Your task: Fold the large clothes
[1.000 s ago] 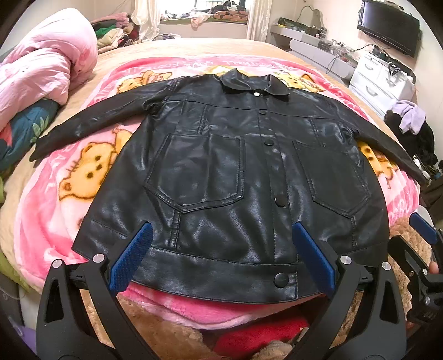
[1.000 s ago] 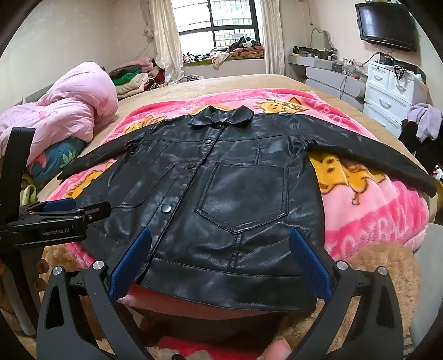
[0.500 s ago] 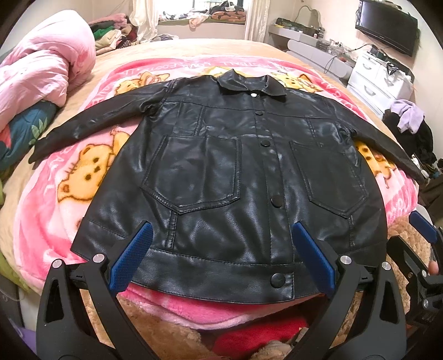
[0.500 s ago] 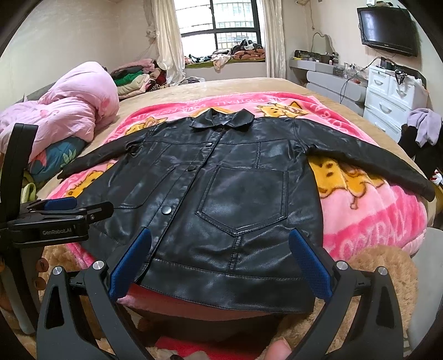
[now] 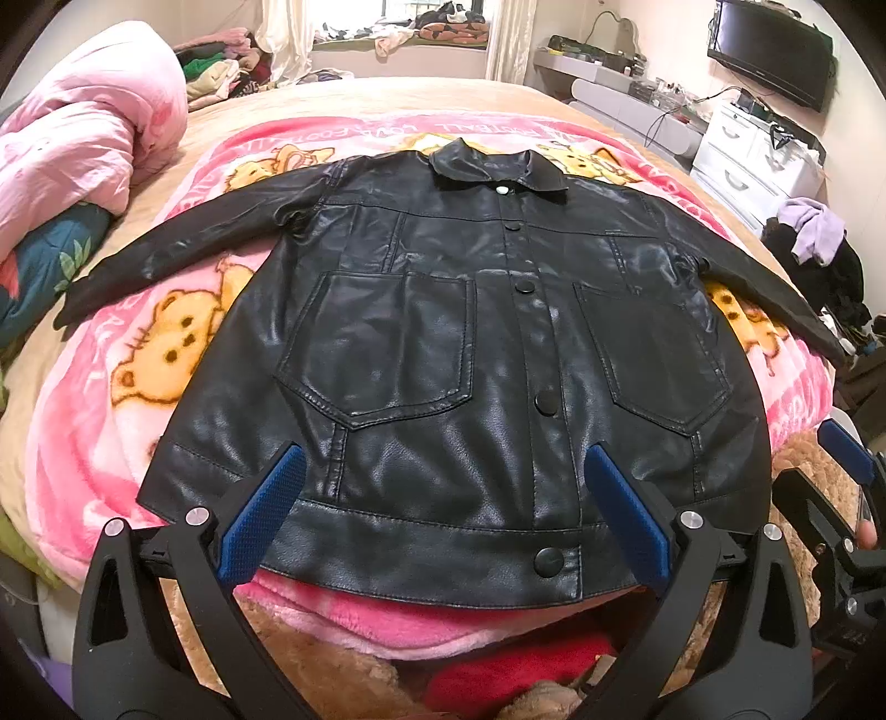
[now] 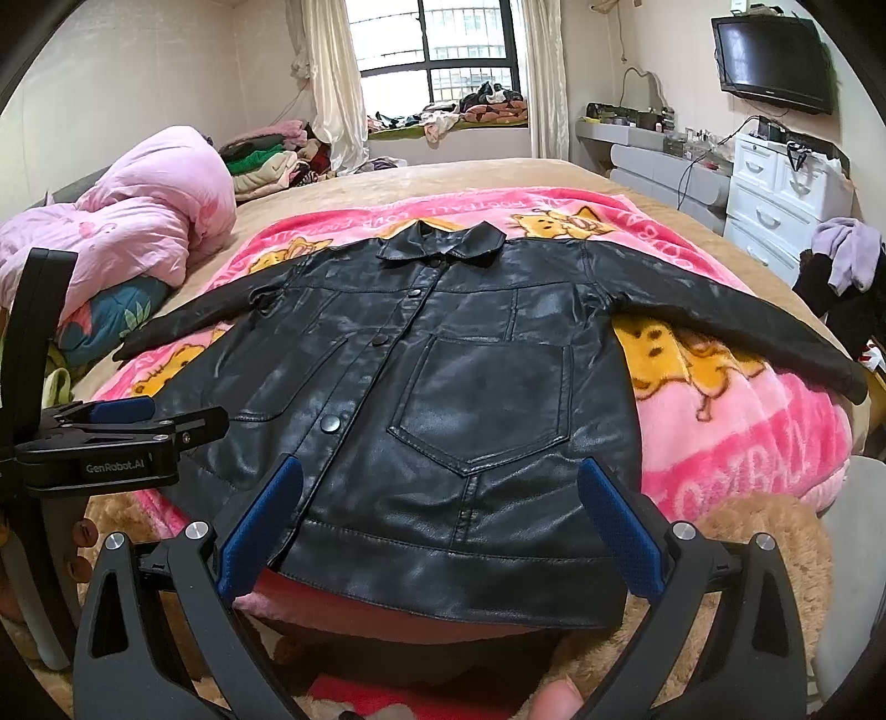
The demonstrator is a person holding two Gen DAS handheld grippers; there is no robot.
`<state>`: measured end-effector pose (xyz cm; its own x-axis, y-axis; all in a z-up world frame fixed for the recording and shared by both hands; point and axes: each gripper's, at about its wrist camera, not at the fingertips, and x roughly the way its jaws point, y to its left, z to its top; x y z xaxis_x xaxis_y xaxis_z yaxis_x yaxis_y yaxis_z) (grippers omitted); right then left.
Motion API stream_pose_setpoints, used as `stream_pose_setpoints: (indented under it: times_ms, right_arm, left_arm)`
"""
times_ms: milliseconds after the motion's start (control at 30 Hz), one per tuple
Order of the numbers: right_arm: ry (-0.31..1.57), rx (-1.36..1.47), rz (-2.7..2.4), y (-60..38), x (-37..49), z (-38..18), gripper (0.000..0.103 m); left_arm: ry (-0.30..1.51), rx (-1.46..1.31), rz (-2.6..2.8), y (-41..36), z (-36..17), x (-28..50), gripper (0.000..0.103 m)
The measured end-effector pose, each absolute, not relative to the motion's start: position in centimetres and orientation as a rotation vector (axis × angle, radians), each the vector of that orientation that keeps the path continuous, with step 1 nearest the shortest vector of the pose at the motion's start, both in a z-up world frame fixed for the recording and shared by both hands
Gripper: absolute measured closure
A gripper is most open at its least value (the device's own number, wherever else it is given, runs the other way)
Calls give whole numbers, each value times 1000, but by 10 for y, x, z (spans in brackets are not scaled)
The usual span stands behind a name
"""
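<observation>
- Jacket (image 5: 459, 354) lies flat, front up, buttoned, sleeves spread, on pink blanket (image 5: 111, 387) over bed (image 6: 470, 177).
- No fold made; all folding left.
- Left gripper (image 5: 443, 515) and right gripper (image 6: 437, 515): jaws spread, empty, hovering at hem.

Blanket: pink fleece blanket (image 5: 99, 421) printed with yellow cartoon animals, spread straight ahead of the tool.
Bed cover: tan bed cover (image 6: 443, 180) beyond the blanket, running to the far edge.
Duvet: bundled pink duvet (image 6: 144, 232), ahead to the left.
Folded pile: stack of folded clothes (image 6: 266, 160), far left near the curtain.
Window: barred window (image 6: 437, 50), far ahead, centre.
Television: wall-mounted television (image 6: 769, 55), upper right.
Drawers: white drawer unit (image 6: 775, 194), right side, below the television.
Loose garment: lilac garment (image 5: 811, 227) draped on dark clothing, right edge.
</observation>
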<state>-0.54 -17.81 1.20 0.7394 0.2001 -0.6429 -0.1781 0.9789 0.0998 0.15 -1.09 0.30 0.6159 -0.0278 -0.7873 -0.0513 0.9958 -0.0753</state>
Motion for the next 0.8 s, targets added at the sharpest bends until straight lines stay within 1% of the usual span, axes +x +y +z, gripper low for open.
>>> stream_pose_setpoints:
  times_ms: [400, 800]
  right_arm:
    - [710, 33, 205, -180, -5, 12, 4]
    - [726, 28, 235, -181, 13, 17, 4]
  left_arm:
    - [908, -87, 8, -14, 2, 4, 8]
    - [913, -74, 1, -17, 4, 25, 8]
